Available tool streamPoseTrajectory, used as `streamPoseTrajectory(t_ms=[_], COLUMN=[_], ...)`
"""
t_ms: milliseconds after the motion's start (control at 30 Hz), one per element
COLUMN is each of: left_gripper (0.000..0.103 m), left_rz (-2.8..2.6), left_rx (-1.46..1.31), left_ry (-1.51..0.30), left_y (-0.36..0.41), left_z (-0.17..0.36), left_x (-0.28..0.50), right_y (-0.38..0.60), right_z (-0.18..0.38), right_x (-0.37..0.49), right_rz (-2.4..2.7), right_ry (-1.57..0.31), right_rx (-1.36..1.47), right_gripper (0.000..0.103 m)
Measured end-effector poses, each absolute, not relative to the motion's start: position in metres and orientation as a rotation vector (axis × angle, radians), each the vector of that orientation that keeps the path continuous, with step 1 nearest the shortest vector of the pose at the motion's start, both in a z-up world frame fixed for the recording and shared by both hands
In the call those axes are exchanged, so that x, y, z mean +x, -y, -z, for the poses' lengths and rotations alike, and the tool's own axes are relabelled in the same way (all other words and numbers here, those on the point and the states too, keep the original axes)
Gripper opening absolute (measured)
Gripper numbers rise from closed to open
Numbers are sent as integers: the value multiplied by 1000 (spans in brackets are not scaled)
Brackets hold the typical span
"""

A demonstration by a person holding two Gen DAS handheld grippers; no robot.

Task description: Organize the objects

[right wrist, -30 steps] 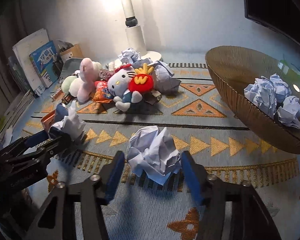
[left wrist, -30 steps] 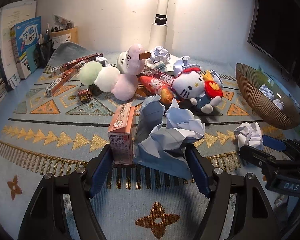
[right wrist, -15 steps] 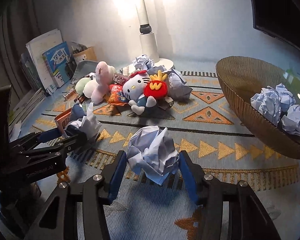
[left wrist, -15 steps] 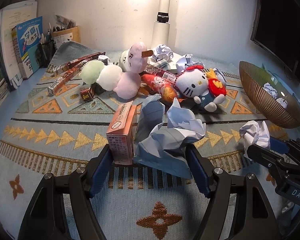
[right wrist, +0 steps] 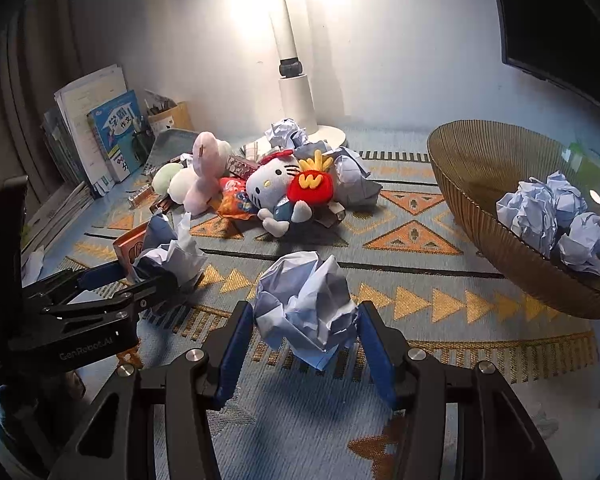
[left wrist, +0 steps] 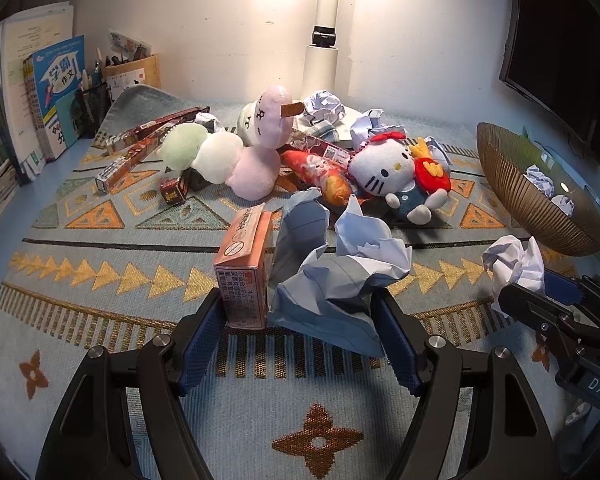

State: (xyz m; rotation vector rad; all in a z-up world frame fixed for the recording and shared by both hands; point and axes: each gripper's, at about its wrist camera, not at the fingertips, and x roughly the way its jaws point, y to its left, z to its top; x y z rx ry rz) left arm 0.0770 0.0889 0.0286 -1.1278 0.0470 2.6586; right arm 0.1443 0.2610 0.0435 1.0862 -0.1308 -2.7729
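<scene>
Crumpled pale-blue paper wad [right wrist: 306, 304] sits clamped in my right gripper [right wrist: 306, 344]; a bigger crumpled sheet [left wrist: 336, 280] and an upright orange carton [left wrist: 244, 268] are squeezed together in my left gripper [left wrist: 300, 332].

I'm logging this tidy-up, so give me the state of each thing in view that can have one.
Left gripper: shut on orange carton and blue-white crumpled paper wad.
Orange carton: upright, pinched alongside wad.
Blue-white crumpled paper wad: gripped.
Right gripper: shut on pale blue paper ball.
Ribbed brown bowl: holds crumpled paper balls.
Cat plush toy: lying in pile.
</scene>
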Motion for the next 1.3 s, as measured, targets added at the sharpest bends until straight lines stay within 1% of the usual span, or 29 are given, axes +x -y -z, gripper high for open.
streamPoseTrajectory(t_ms=[133, 400, 633, 867, 900, 967, 1033, 1067, 1167, 1200, 1233, 1300], left_gripper=[72, 72, 69, 69, 68, 57, 51, 50, 51, 53, 58, 58], left_rz=[-2666, -2679, -2675, -2674, -2669, -2663, -2657, -2654, -2645, -2639, -2623, -2620], left_rx=[-1143, -1183, -1147, -1116, -1105, -1084, -1071, -1068, -1074, -1079, -1094, -1107], left_ry=[-100, -142, -92, -51, -44, -27, -2, 9, 11, 14, 24, 24], left_y=[-95, -98, -94, -90, -89, -88, -85, -84, -85, -84, -84, -84], left_z=[-28, -25, -28, -32, -33, -34, -35, -35, -35, -34, -33, -31], left_x=[77, 74, 77, 80, 81, 82, 83, 83, 82, 81, 80, 79], right_y=[-262, -264, -267, -267, -267, -268, -269, -269, -269, -269, -268, -269], right_z=[-42, -40, -36, -36, -36, -36, -36, -35, -34, -34, -34, -34], right_x=[143, 144, 139, 136, 136, 136, 136, 136, 134, 134, 134, 134], right_rz=[2771, 2782, 2776, 2769, 2770, 2770, 2765, 2761, 2753, 2752, 2751, 2750], right_ry=[141, 132, 152, 155, 155, 162, 174, 177, 178, 177, 176, 182], right_rx=[1102, 1132, 1174, 1185, 1181, 1179, 1181, 1185, 1194, 1194, 1193, 1194], right_gripper=[52, 52, 52, 52, 52, 52, 52, 52, 52, 52, 53, 54])
